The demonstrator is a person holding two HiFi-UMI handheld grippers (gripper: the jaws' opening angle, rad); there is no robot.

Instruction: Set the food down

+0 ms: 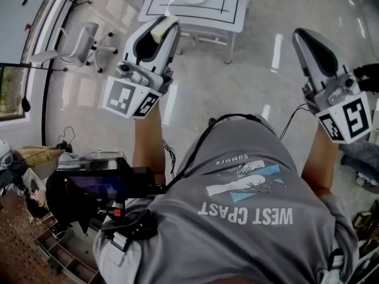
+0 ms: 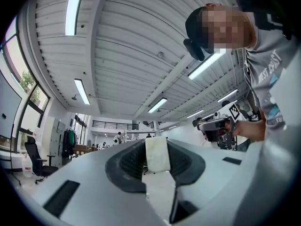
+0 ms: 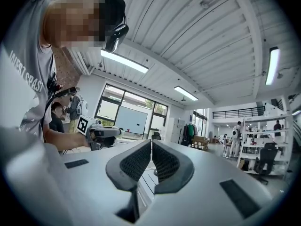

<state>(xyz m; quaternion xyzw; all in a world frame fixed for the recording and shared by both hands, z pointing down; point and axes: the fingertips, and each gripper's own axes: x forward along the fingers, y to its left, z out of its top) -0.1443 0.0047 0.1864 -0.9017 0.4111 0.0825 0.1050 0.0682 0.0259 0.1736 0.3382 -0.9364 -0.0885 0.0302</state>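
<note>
Left gripper (image 2: 156, 145) clamps a pale food block (image 2: 156, 155), right gripper (image 3: 151, 146) jaws are pressed together on nothing

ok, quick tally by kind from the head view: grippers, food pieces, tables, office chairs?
Grippers: 2 (left gripper, right gripper)
Food pieces: 1 (pale food piece, held between the left gripper's fingers)
Tables: 1 (white table)
Office chairs: 1 (grey office chair)
Total: 5

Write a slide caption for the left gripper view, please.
Left gripper holds a pale piece of food, with ceiling lights overhead.
</note>
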